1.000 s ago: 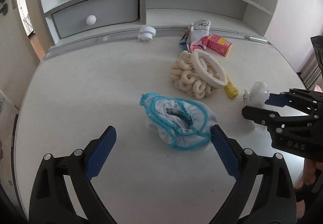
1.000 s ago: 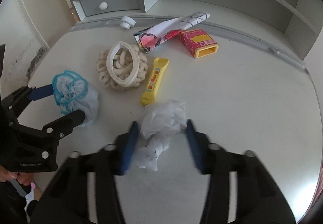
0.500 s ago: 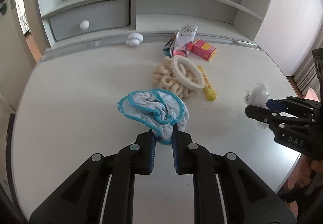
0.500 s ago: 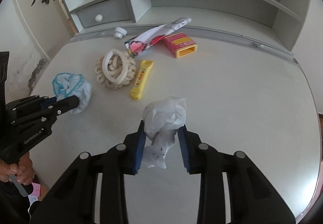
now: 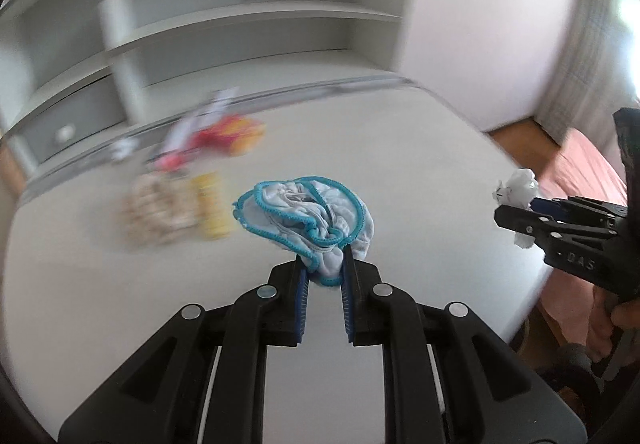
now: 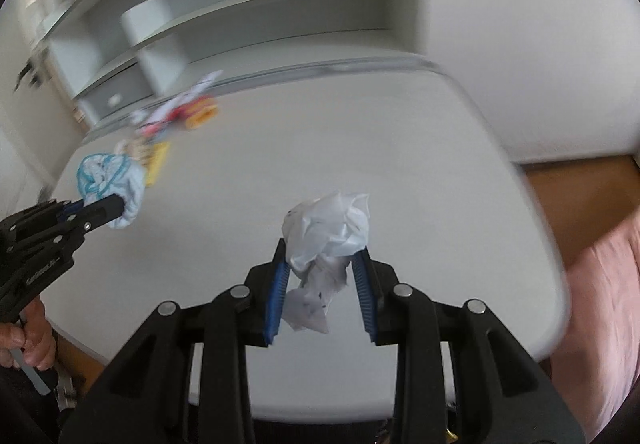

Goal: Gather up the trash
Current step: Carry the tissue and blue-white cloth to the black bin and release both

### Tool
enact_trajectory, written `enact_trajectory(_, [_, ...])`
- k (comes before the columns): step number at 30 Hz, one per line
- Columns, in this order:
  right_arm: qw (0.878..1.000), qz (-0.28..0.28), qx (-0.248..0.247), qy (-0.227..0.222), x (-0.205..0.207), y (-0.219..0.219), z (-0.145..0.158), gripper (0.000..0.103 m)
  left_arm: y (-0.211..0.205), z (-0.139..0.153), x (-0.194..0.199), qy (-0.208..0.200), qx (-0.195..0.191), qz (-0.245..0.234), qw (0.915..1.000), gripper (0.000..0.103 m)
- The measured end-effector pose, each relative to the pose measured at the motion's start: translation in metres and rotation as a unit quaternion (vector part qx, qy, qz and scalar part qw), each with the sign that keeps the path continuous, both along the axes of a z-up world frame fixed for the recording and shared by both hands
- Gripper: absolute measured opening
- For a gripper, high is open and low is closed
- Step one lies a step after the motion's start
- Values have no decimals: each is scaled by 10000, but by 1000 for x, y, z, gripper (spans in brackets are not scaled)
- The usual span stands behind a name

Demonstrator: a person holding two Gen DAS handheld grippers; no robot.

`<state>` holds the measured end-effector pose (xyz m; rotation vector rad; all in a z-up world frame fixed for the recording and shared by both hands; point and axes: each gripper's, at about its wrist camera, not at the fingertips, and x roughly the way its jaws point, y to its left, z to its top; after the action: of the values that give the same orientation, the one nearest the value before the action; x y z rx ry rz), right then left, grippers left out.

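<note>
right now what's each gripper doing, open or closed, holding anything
Left gripper: closed on the blue-trimmed white cloth, lifted off the table.
Right gripper: closed on the crumpled white plastic bag, also lifted.

Motion blur smears the far toys [image 5: 188, 179] and shelves [image 5: 240, 39].

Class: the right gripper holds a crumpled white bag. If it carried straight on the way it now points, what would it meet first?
Probably only the bare table. The right gripper, shut on the white plastic bag, points across open tabletop. The blurred clutter sits far off to the left, and the shelf unit lies well beyond, though depth is uncertain.
</note>
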<state>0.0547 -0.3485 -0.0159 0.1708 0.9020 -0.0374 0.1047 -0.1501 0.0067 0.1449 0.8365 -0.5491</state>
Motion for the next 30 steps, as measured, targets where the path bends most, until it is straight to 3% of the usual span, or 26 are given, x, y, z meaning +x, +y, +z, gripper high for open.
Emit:
enact_trajectory(7, [9902, -1387, 134, 72, -78, -111, -17, 32, -118, -6, -44, -14, -67, -1235, 9923, 13])
enact_trajectory(16, [9588, -2780, 444, 372, -183, -213, -57, 32, -257, -31, -121, 168, 72, -2842, 9586, 13])
enact_trajectory(25, [9318, -3450, 803, 788, -248, -267, -109, 32, -338, -79, -174, 436, 505, -3624, 9296, 13])
enact_trajectory(30, [9227, -3563, 1039, 1047, -262, -284, -141, 32, -370, -115, -176, 663, 857, -3768, 9199, 13])
